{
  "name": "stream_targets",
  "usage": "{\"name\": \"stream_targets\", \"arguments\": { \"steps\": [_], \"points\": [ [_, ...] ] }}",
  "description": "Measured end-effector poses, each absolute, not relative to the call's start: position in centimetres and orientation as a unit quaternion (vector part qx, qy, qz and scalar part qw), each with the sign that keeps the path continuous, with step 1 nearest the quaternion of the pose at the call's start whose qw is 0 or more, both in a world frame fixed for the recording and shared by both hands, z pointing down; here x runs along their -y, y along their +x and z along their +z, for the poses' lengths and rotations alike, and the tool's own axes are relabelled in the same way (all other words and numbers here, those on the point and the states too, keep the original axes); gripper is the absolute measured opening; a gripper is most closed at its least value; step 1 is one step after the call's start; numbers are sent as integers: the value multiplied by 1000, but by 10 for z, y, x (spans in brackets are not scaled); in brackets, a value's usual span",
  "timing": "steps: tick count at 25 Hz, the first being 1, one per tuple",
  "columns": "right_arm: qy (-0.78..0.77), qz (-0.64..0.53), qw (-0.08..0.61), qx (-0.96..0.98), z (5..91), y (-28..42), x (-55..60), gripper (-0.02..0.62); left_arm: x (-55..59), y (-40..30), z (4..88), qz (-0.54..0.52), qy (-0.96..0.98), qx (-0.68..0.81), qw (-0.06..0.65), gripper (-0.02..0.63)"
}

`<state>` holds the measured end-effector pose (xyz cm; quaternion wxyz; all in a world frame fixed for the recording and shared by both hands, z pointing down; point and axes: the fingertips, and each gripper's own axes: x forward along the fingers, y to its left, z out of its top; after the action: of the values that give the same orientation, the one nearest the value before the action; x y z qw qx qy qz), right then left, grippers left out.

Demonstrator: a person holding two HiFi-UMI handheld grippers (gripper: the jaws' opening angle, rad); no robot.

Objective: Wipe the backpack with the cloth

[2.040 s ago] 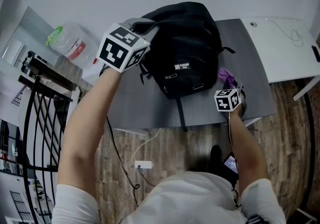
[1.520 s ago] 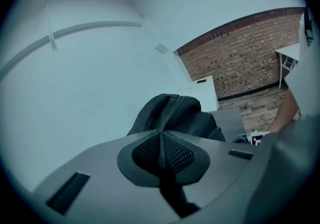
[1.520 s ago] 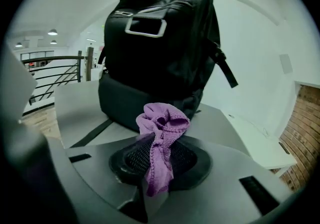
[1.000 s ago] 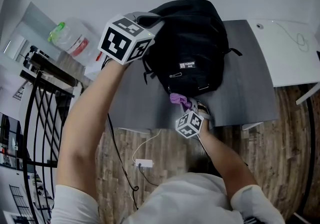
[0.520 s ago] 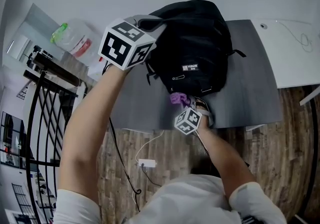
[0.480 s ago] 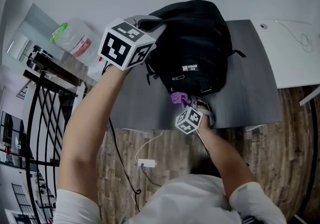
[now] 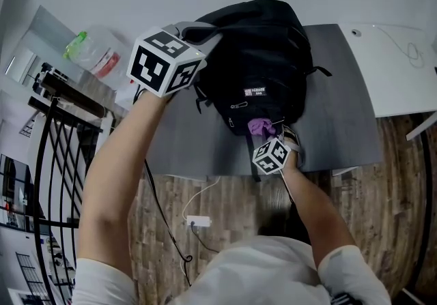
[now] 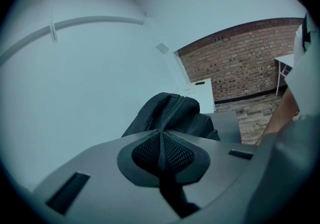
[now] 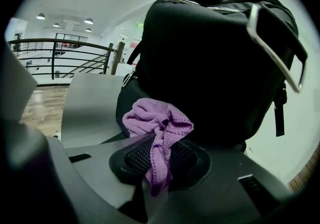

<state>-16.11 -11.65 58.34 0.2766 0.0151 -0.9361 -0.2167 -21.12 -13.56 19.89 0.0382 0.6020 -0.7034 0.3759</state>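
Head view: left hand-held gripper (image 7: 203,28) clamps backpack (image 7: 263,48), right one (image 7: 266,136) pinches cloth (image 7: 257,125), bottle (image 7: 95,58) beside.

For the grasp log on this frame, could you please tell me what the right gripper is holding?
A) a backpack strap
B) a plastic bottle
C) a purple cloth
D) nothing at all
C: in the right gripper view, the right gripper has its jaws closed on the purple cloth, which is bunched up just in front of the backpack.
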Motion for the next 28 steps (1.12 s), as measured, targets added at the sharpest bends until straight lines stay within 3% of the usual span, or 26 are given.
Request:
{"name": "stream_targets", "arguments": {
  "steps": [15, 28],
  "points": [
    [140, -131, 323, 927, 600, -115, 224, 77, 137, -212, 202, 372, 610, 699, 41, 11],
    [197, -139, 335, 911, 602, -81, 268, 77, 139, -215, 203, 363, 615, 699, 42, 11]
  ]
}}
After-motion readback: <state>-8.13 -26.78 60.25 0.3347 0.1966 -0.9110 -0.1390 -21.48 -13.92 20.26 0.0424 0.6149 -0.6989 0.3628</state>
